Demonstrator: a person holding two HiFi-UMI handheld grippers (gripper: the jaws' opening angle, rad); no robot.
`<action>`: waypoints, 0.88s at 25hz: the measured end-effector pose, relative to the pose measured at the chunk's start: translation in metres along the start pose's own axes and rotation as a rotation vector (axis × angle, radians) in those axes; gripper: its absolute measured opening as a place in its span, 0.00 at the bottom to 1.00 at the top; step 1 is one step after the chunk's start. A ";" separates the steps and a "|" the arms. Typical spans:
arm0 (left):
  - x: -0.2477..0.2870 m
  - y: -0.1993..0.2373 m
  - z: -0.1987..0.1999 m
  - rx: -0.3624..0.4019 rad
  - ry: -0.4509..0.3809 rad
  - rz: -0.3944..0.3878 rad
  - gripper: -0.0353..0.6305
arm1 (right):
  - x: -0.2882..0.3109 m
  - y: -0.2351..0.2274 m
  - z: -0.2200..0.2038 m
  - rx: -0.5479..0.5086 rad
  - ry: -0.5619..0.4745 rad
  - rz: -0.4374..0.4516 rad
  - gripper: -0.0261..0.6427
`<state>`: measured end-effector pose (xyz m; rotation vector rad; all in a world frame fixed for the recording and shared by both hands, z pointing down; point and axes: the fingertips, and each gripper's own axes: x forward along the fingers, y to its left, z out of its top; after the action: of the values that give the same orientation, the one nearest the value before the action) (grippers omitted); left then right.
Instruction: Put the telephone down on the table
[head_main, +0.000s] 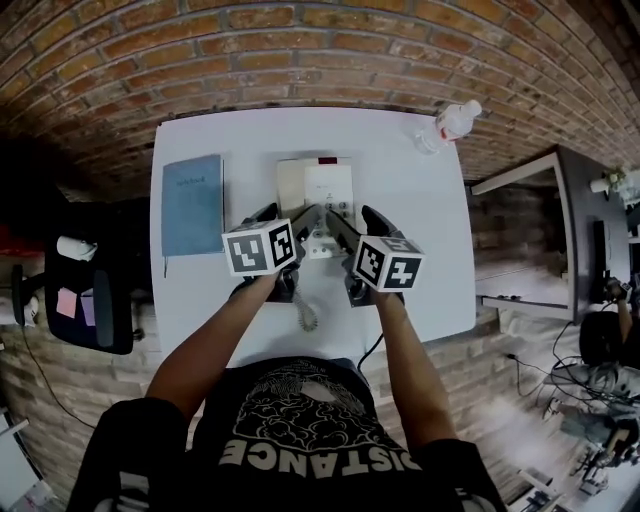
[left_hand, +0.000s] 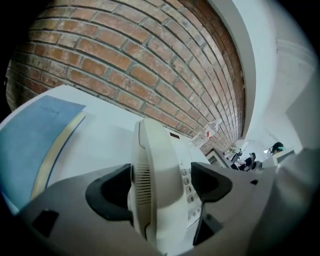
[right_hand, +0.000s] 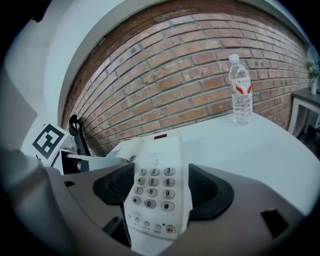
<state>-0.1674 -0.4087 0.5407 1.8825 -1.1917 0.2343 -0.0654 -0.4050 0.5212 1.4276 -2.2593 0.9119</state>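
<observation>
1. Step in hand: set-down. The telephone (head_main: 318, 190) sits at mid-table (head_main: 425, 260); whether it is in contact with the surface cannot be told.
2. Left gripper (head_main: 285, 216) is clamped across the handset (left_hand: 150, 165); right gripper (head_main: 357, 223) is clamped across the keypad (right_hand: 152, 187).
3. Next move, likely: lower level, confirm seating, release both.

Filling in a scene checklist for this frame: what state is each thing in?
telephone: gripped at its near end, handset on cradle
left gripper: jaws shut on handset side
right gripper: jaws shut on keypad side
water bottle: upright, capped
notebook: closed, flat on table
</observation>
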 end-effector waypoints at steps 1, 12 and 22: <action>-0.004 -0.002 0.003 0.011 -0.016 0.011 0.62 | -0.004 0.002 0.003 -0.008 -0.006 0.011 0.55; -0.070 -0.057 0.021 0.208 -0.187 0.053 0.39 | -0.068 0.031 0.033 -0.107 -0.091 0.121 0.33; -0.142 -0.099 0.042 0.367 -0.373 0.082 0.16 | -0.130 0.053 0.057 -0.217 -0.192 0.202 0.20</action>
<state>-0.1735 -0.3332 0.3801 2.2662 -1.5616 0.1577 -0.0498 -0.3371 0.3864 1.2559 -2.5908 0.5808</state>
